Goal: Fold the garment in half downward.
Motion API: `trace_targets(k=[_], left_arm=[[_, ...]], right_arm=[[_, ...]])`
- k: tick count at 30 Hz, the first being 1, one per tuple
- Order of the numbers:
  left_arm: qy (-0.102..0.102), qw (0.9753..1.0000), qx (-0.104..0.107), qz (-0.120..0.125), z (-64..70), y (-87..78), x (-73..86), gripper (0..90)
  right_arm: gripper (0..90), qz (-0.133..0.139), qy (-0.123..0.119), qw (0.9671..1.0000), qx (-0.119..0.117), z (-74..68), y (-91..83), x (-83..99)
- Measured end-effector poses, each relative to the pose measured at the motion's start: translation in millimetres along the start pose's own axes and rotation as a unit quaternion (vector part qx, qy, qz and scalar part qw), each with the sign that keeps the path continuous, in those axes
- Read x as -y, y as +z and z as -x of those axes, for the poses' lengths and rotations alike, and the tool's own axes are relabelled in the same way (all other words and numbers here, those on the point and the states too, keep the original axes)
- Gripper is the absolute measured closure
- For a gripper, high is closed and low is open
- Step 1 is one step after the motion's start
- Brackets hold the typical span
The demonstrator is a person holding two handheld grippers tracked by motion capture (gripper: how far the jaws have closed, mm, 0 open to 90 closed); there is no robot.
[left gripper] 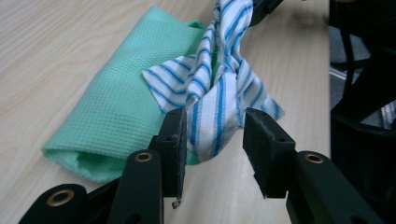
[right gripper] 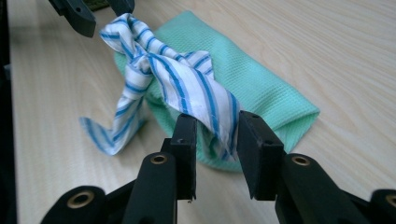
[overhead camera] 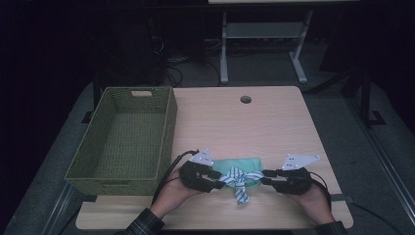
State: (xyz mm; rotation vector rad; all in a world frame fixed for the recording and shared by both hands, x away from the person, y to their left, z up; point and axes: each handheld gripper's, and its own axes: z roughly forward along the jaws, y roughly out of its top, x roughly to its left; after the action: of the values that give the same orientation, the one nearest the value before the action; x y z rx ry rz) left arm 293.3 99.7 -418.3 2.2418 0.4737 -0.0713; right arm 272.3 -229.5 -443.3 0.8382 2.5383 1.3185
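A folded mint-green cloth (overhead camera: 247, 163) lies near the front edge of the wooden table (overhead camera: 235, 127). A blue-and-white striped cloth (overhead camera: 238, 179) is knotted around it, and one tail hangs toward the table edge. My left gripper (overhead camera: 220, 178) pinches the left end of the striped cloth and my right gripper (overhead camera: 265, 176) pinches the right end, so the band is raised between them. In the left gripper view the striped cloth (left gripper: 215, 107) sits between the jaws of the left gripper (left gripper: 212, 140), over the green cloth (left gripper: 116, 107). In the right gripper view the right gripper (right gripper: 215, 140) clamps the striped cloth (right gripper: 187, 88).
A green woven basket (overhead camera: 117, 186) with nothing in it stands on the table's left side, close to my left hand. A round cable hole (overhead camera: 245, 99) sits at the table's far middle. Beyond the table is a dark floor with a white desk frame (overhead camera: 224, 54).
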Motion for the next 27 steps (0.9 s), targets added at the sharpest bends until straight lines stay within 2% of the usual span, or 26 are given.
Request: trace_targets(k=[6,10,13,18,21,27], left_arm=[[-0.005,0.9998,-0.003,0.017,-2.8,-9.2,-3.0,63.9],[-0.011,0.9995,-0.01,0.028,-8.1,-12.2,-10.6,75.3],[-0.017,0.9994,-0.015,0.025,-13.9,-7.9,-17.0,84.4],[-0.023,0.9996,-0.012,0.006,-15.4,8.4,-19.3,85.9],[-0.019,0.9998,-0.005,0.002,-10.4,12.3,-16.7,85.0],[-0.012,0.9998,0.007,-0.015,-2.1,19.8,-8.2,83.1]], right_arm=[[65.7,0.026,0.0,0.9997,0.002,-3.0,-17.6,-2.8],[73.1,0.035,-0.004,0.9994,0.004,0.7,-21.4,-13.5],[81.9,0.03,-0.01,0.9995,0.006,4.8,-14.8,-23.7],[87.5,0.016,-0.014,0.9998,-0.006,7.9,6.8,-34.8],[87.5,0.0,-0.015,0.9997,-0.019,3.9,15.9,-33.4],[87.5,-0.02,-0.015,0.999,-0.038,-5.7,18.5,-21.1]])
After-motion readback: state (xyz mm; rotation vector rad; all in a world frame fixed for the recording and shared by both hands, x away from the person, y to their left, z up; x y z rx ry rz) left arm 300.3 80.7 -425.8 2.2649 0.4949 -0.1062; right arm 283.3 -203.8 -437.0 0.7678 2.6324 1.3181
